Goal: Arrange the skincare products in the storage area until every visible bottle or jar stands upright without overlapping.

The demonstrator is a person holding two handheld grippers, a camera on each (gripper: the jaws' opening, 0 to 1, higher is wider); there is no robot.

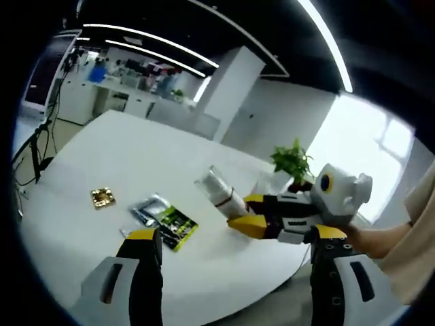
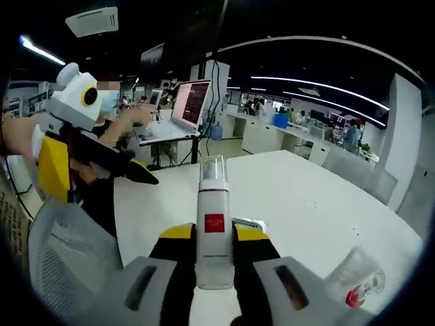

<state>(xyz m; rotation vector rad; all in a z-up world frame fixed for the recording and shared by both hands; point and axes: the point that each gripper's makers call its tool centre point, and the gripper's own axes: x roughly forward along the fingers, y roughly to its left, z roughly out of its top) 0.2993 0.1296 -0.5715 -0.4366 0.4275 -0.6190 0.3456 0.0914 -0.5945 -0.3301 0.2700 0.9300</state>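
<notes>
The right gripper (image 2: 215,255) clamps the white bottle (image 2: 213,231) mid-body at six o'clock above the table (image 2: 306,197) (light, stiff, likely slick, clear cap fragile), while the left gripper (image 1: 234,272) gapes wide.

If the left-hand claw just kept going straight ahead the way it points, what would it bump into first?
Probably the dark and green sachets lying flat on the white table, just beyond the open left gripper. Depth is hard to judge; it might pass over them.

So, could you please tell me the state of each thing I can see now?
Right hand-held gripper: shut on white bottle.
White bottle: held upright above table.
Left hand-held gripper: open, holding nothing.
Sachets: lying flat on table.
Gold packet: lying flat.
</notes>
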